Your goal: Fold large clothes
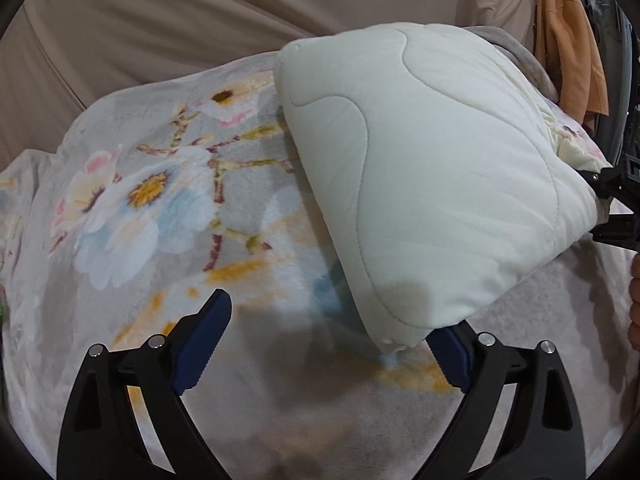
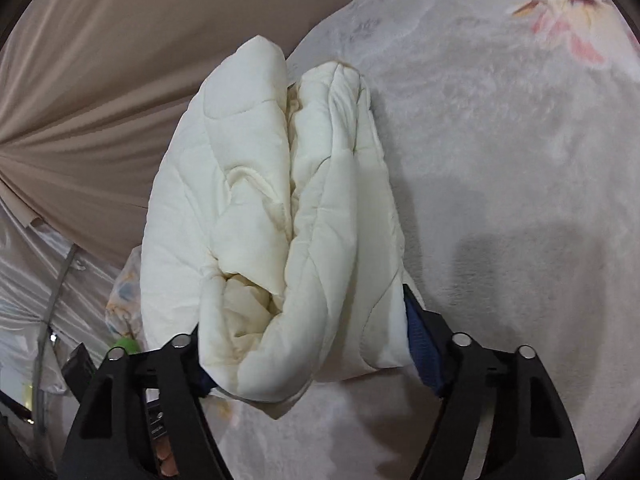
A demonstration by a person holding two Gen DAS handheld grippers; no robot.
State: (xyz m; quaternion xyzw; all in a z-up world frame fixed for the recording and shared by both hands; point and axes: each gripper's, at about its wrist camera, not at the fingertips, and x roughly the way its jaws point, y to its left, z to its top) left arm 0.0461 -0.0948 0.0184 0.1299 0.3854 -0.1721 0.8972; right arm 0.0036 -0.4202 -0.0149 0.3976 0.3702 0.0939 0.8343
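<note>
A cream quilted garment (image 1: 432, 184), folded into a thick bundle, is held above a floral fleece blanket (image 1: 152, 200). My left gripper (image 1: 332, 344) is open; the bundle's lower corner hangs just in front of its right finger. My right gripper (image 2: 304, 344) has its jaws wide apart and clamped on the end of the folded bundle (image 2: 280, 208), whose layered edges face the camera. The right gripper also shows at the right edge of the left wrist view (image 1: 616, 208).
A beige curtain (image 1: 160, 20) hangs behind the blanket. An orange garment (image 1: 572, 48) hangs at the far right. Shiny plastic sheeting (image 2: 24, 280) and a green object (image 2: 126, 346) lie at the left of the right wrist view.
</note>
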